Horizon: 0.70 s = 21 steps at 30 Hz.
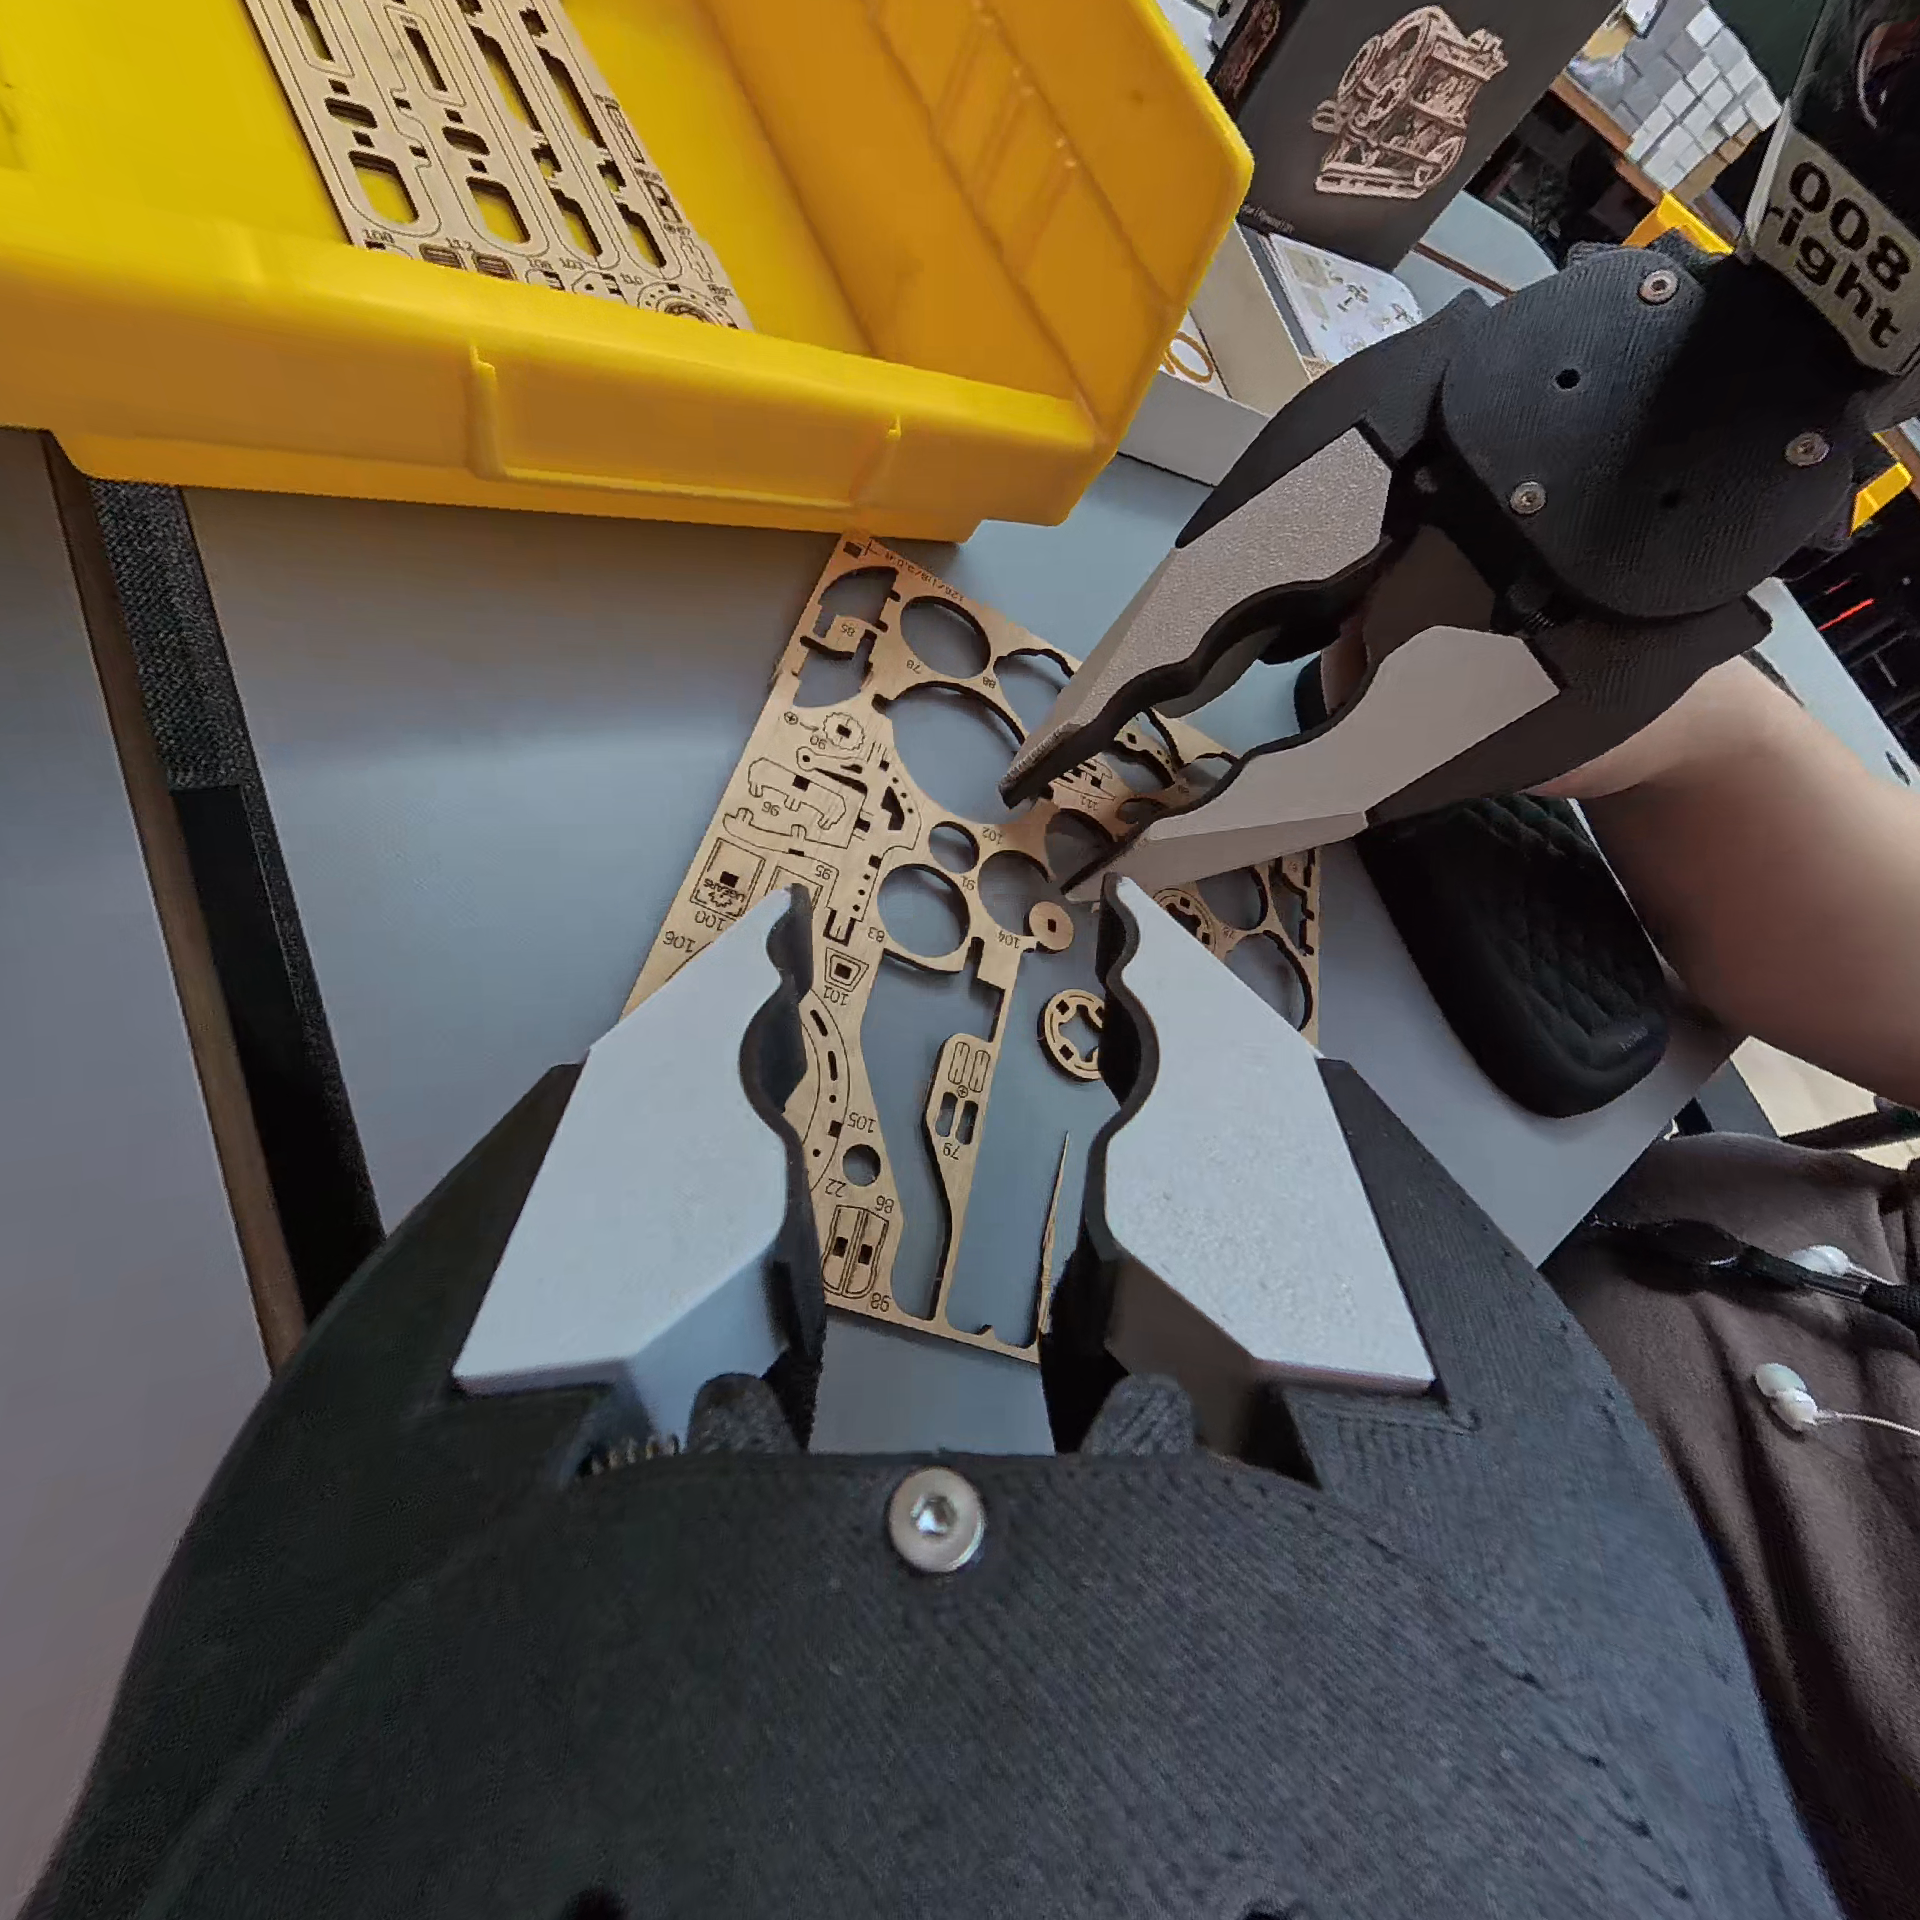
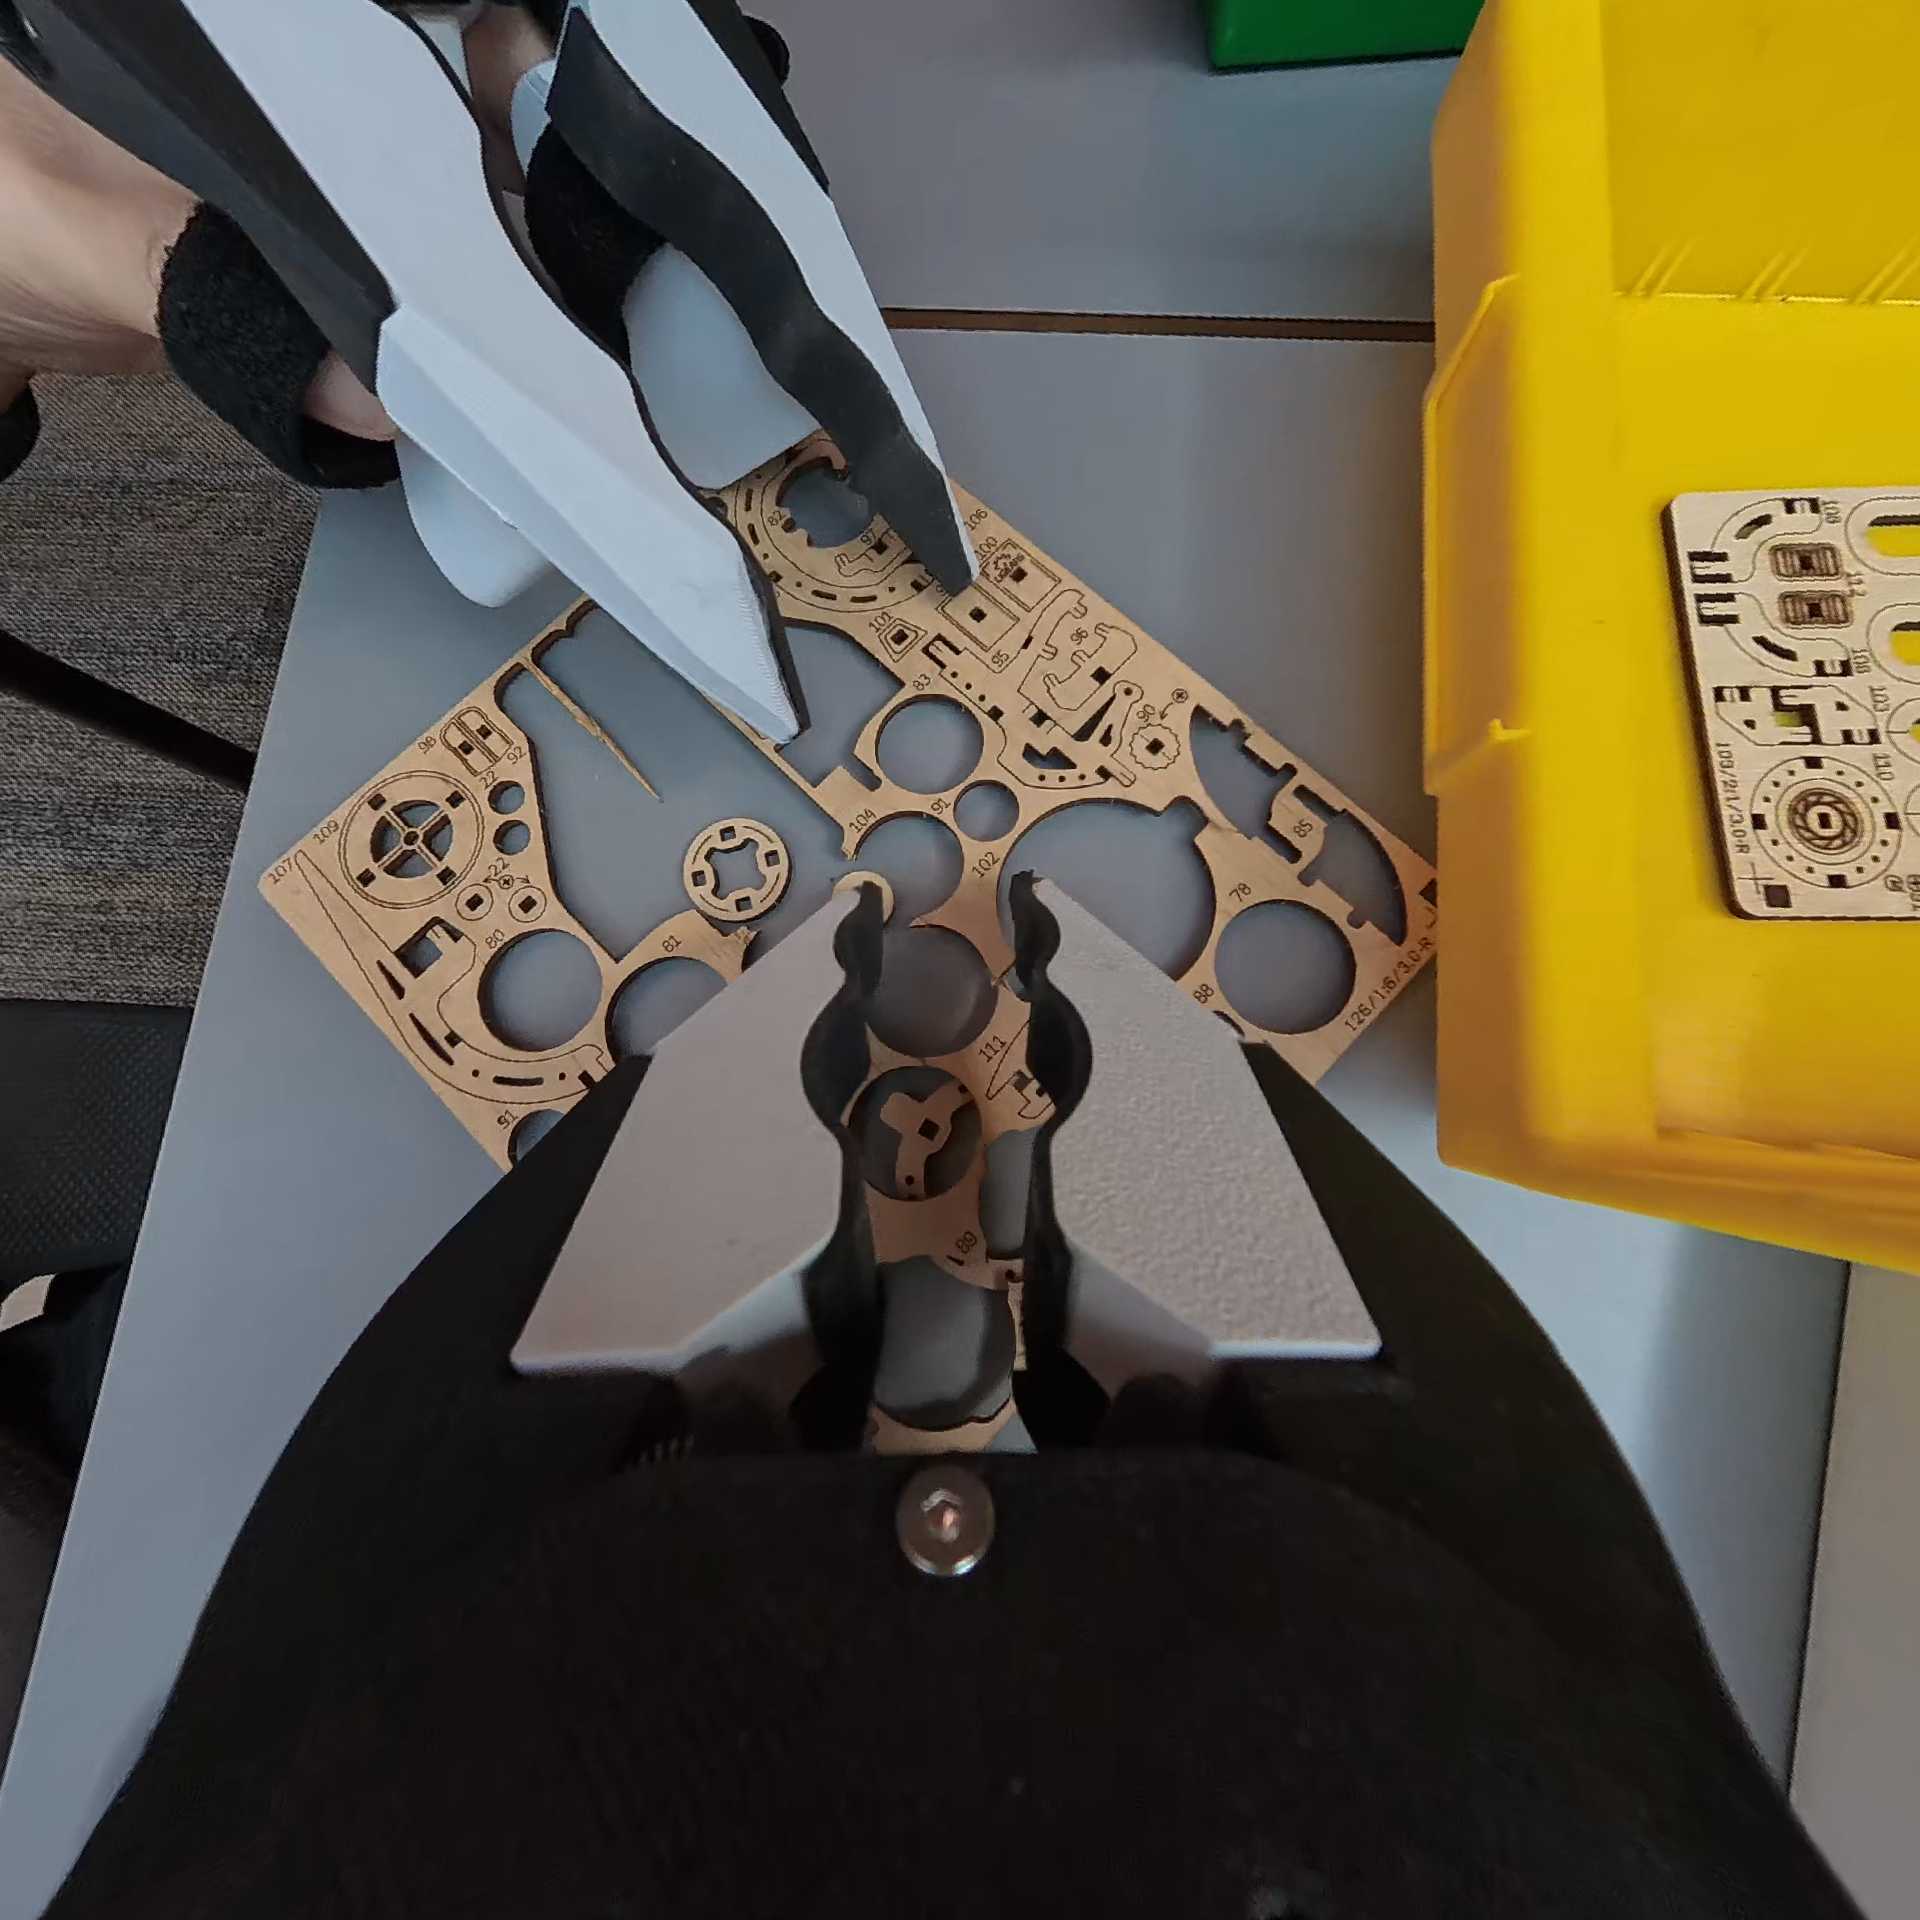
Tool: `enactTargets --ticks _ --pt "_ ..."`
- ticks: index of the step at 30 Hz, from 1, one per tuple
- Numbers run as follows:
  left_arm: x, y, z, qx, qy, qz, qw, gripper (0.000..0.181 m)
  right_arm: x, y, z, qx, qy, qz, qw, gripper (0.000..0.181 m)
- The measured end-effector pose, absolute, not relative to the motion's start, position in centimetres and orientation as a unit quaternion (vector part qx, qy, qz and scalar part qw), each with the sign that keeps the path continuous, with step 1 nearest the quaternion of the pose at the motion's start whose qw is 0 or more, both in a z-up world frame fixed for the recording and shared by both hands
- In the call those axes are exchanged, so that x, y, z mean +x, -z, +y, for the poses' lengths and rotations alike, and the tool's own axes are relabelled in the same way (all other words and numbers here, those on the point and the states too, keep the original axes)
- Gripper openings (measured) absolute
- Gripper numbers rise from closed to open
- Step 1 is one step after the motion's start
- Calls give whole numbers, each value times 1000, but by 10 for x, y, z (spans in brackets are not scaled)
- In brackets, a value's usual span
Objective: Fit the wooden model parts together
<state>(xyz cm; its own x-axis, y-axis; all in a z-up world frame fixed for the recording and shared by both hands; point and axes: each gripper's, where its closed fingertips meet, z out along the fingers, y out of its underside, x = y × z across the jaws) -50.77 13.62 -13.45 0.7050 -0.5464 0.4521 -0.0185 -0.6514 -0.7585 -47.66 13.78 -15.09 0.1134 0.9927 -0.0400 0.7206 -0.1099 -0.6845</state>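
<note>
A laser-cut wooden sheet (image 1: pixel 790 821) (image 2: pixel 332 914) with many punched-out holes lies flat on the grey table (image 1: pixel 468 779). A small loose wooden ring (image 1: pixel 1049 923) (image 2: pixel 860 889) lies in one hole. A larger wooden ring with a cross-shaped cut-out (image 1: pixel 1075 1034) (image 2: pixel 738 883) lies beside it. My left gripper (image 1: pixel 954 899) (image 2: pixel 875 652) is open and empty, its tips just over the sheet. My right gripper (image 2: pixel 943 899) (image 1: pixel 1044 836) is open, tips down on the sheet. One of its fingertips (image 2: pixel 857 920) is right at the small ring; I cannot tell whether they touch.
A yellow plastic bin (image 1: pixel 623 416) (image 2: pixel 1662 1039) stands next to the sheet and holds another wooden sheet (image 1: pixel 488 156) (image 2: pixel 1797 727). A black padded pouch (image 1: pixel 1507 956) lies beyond the sheet, near the table edge. A dark box with a model picture (image 1: pixel 1403 104) stands behind. My right fingertips sit around 4 cm from my left ones.
</note>
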Motion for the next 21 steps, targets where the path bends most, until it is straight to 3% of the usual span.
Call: enactTargets --ticks 4,12,16,21 --pt "-508 137 135 -842 349 164 377 53 -484 125 119 -638 -326 -630 299 19" --pt "-501 130 134 -835 356 172 383 52 -480 155 122 -640 -291 -667 247 25" --pt "-501 125 136 -832 356 171 389 52 -479 160 116 -619 -294 -691 231 12" --pt "-496 113 135 -817 364 178 410 51 -480 145 119 -632 -330 -655 250 11"
